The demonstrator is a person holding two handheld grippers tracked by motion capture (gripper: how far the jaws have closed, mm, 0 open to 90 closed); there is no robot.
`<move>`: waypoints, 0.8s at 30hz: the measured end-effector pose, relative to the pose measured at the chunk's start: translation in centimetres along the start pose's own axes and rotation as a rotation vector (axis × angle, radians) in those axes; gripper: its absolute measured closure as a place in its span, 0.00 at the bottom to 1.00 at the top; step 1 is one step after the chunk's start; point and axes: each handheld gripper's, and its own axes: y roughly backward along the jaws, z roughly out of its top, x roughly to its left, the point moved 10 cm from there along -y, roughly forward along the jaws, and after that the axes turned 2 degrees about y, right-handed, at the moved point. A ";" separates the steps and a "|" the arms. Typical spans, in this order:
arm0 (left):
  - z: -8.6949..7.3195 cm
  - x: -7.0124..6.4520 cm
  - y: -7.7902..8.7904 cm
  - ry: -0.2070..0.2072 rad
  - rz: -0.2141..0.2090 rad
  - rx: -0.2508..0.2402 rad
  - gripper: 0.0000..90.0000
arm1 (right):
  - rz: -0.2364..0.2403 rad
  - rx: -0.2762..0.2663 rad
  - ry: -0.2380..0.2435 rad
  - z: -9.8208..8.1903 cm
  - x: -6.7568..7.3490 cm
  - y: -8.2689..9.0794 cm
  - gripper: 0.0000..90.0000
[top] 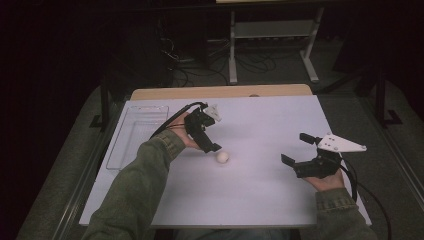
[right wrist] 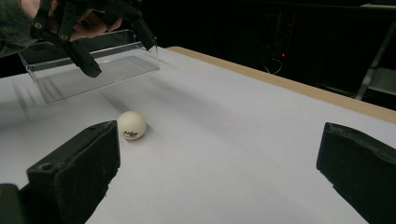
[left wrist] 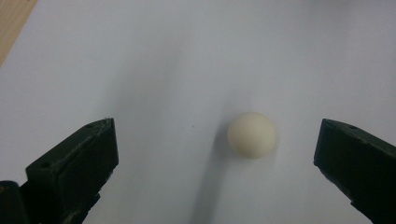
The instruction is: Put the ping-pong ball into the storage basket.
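A small white ball (top: 222,157) lies on the white tabletop (top: 265,195) near its middle. My left gripper (top: 212,134) hovers just up and left of it, pointing down, with the jaws open. In the left gripper view the ball (left wrist: 251,135) lies on the table between the wide-open jaws of the left gripper (left wrist: 217,122), closer to the right one and untouched. My right gripper (top: 295,148) is held open to the right of the ball, holding nothing. In the right gripper view, the right gripper (right wrist: 219,126) faces the ball (right wrist: 131,125), which bears a small printed mark, and the left gripper (right wrist: 116,51) above it.
A clear plastic tray (top: 137,132) sits at the table's left side, just behind the left hand; it also shows as the tray (right wrist: 93,70) in the right gripper view. A wooden strip (top: 225,92) edges the far side. Beyond it, white frame legs (top: 232,60) and cables lie on the dark floor.
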 end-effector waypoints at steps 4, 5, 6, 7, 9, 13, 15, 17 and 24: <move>-0.1 -0.2 -0.5 -0.005 -0.003 0.018 0.00 | 0.000 -0.002 0.003 0.0 0.0 0.0 0.00; -0.2 -0.3 -0.6 -0.009 -0.005 0.023 0.00 | 0.000 -0.002 0.003 0.0 0.0 0.0 0.00; -0.2 -0.3 -0.8 -0.008 -0.006 0.026 0.00 | 0.000 -0.001 0.001 0.0 0.0 0.0 0.00; -0.2 -0.4 -0.8 -0.014 -0.008 0.031 0.00 | 0.001 -0.001 0.001 0.0 0.0 0.0 0.00; -0.3 -0.4 -1.0 -0.017 -0.012 0.038 0.00 | 0.000 -0.001 0.001 0.0 0.0 0.0 0.00; -0.3 -0.7 -1.4 -0.014 -0.018 0.042 0.00 | 0.002 -0.001 0.001 0.0 0.0 0.0 0.00; -0.4 -0.7 -1.7 -0.022 -0.023 0.050 0.00 | 0.002 -0.001 0.000 0.0 0.1 0.0 0.00; -0.4 -0.9 -1.9 -0.022 -0.035 0.055 0.00 | 0.002 -0.001 0.001 0.0 0.0 0.0 0.00; -0.5 -1.1 -2.5 -0.023 -0.045 0.069 0.00 | 0.004 -0.002 0.000 0.0 0.1 0.0 0.00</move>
